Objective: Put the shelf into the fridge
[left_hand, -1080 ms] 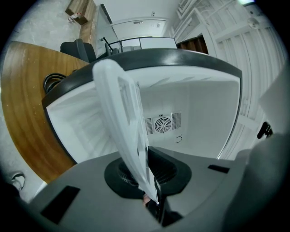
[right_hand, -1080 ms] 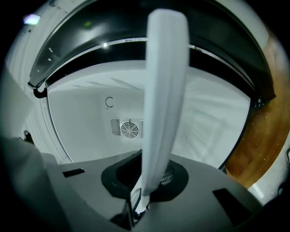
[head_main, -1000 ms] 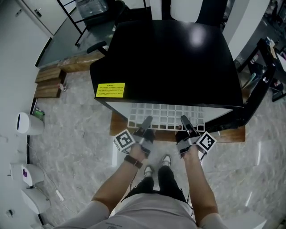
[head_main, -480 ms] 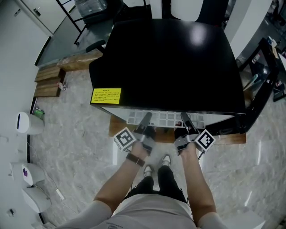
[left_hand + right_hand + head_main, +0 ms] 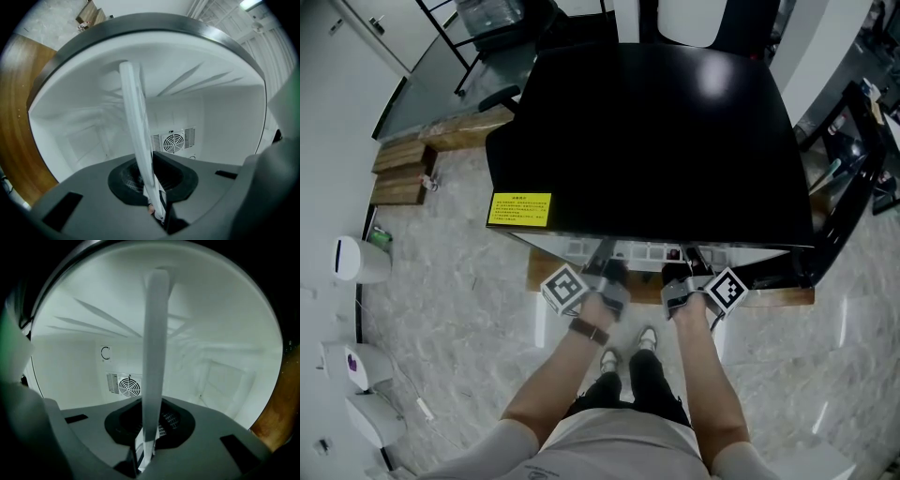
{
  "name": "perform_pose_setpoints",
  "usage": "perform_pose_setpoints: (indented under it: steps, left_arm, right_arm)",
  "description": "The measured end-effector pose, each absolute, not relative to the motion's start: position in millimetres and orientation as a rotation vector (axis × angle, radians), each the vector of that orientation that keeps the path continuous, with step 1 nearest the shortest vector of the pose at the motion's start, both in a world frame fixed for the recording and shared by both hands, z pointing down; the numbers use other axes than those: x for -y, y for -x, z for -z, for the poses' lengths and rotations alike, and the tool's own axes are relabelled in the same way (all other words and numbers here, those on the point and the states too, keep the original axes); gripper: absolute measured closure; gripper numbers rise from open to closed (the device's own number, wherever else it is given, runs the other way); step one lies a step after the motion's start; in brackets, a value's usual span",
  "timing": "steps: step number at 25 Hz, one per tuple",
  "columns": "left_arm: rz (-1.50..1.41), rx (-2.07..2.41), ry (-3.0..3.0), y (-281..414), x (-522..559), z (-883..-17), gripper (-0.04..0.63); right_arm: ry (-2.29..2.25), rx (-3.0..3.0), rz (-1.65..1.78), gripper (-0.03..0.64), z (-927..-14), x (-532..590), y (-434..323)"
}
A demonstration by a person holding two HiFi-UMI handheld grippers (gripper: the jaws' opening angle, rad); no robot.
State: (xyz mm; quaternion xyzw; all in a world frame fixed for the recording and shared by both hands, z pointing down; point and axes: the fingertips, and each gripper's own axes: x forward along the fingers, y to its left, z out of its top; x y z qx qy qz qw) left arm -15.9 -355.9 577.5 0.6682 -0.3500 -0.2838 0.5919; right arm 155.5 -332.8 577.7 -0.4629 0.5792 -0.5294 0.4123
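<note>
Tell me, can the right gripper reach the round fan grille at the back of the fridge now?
Probably not: the right gripper is shut on the white grid shelf, though nothing else blocks the round fan grille.

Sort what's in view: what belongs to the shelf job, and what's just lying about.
In the job: shelf; fridge; left gripper and right gripper, both clamped on the shelf's front edge.

Lying about: wooden blocks on the floor at left; white container beside them.
</note>
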Motion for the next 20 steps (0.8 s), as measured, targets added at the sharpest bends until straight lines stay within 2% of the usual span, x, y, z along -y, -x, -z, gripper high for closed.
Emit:
perform_pose_setpoints:
  steps: [20]
  left_arm:
    - [0.71, 0.834, -1.535, 9.4, 385.0, -576.1, 0.566]
  right_arm:
    - [1.18, -1.37, 1.29, 0.571, -579.7, 362.7, -164.6]
